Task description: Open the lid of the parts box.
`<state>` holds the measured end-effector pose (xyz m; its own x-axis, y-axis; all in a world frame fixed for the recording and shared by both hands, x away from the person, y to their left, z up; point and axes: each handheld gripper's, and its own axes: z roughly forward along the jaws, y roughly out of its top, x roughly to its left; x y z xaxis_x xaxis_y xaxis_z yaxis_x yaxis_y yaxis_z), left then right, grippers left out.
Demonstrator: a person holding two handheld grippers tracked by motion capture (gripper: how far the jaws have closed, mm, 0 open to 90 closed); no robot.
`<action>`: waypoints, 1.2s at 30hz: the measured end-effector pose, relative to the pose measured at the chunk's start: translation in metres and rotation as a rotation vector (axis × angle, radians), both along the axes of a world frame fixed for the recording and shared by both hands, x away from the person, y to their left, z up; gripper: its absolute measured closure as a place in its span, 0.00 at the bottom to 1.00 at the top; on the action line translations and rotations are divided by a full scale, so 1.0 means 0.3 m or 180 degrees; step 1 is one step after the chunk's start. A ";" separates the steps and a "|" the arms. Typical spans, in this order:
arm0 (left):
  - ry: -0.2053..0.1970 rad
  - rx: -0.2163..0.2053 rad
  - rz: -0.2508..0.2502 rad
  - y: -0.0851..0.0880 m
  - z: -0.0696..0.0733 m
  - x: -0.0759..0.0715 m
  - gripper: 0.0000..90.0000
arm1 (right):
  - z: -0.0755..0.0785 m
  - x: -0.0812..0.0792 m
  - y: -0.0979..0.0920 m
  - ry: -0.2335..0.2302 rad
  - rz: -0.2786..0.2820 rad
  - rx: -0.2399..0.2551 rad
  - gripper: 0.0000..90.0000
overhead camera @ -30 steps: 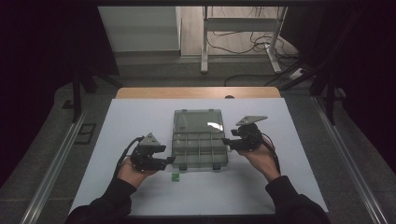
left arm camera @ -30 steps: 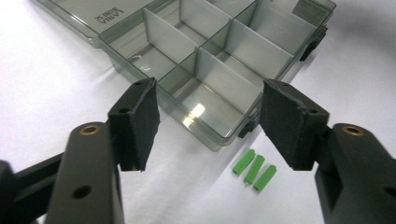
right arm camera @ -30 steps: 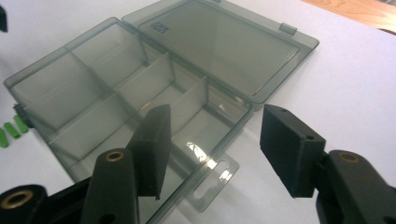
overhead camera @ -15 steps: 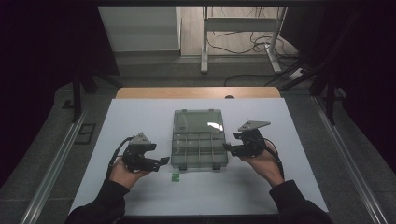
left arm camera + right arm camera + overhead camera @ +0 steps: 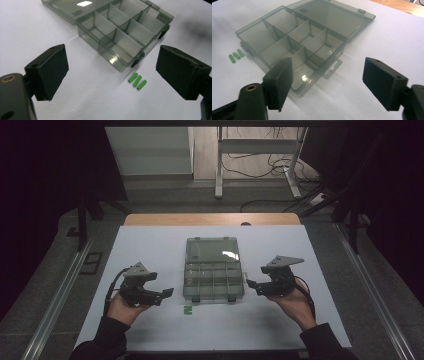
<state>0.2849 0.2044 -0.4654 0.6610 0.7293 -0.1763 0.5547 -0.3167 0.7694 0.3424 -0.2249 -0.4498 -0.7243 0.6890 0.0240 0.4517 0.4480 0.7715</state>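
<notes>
A clear grey compartment box (image 5: 214,292) lies open in the middle of the white table, its lid (image 5: 212,249) folded flat on the far side. Its compartments (image 5: 287,37) look empty. Three small green pieces (image 5: 188,310) lie side by side on the table just in front of the box (image 5: 100,46); these green pieces (image 5: 137,81) also lie left of the box (image 5: 236,55). My left gripper (image 5: 167,293) is left of the box, my right gripper (image 5: 250,284) right of it. Both jaws have just been opening and stand open with nothing between them (image 5: 112,67) (image 5: 329,75).
White sheet (image 5: 300,255) covers the table, with a strip of wood (image 5: 210,219) bare at the far edge. Metal rails (image 5: 55,295) run along the floor on both sides. A white stand (image 5: 255,155) and cables sit beyond the table.
Both hands have drawn outward from the box and slightly toward the person. Both pairs of jaws stand wider than before. The box and green pieces have not moved.
</notes>
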 end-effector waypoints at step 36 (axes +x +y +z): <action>-0.0090 0.0099 0.0209 0.151 0.004 -0.129 0.06 | 0.018 -0.169 -0.161 -0.0050 -0.0402 0.0080 0.03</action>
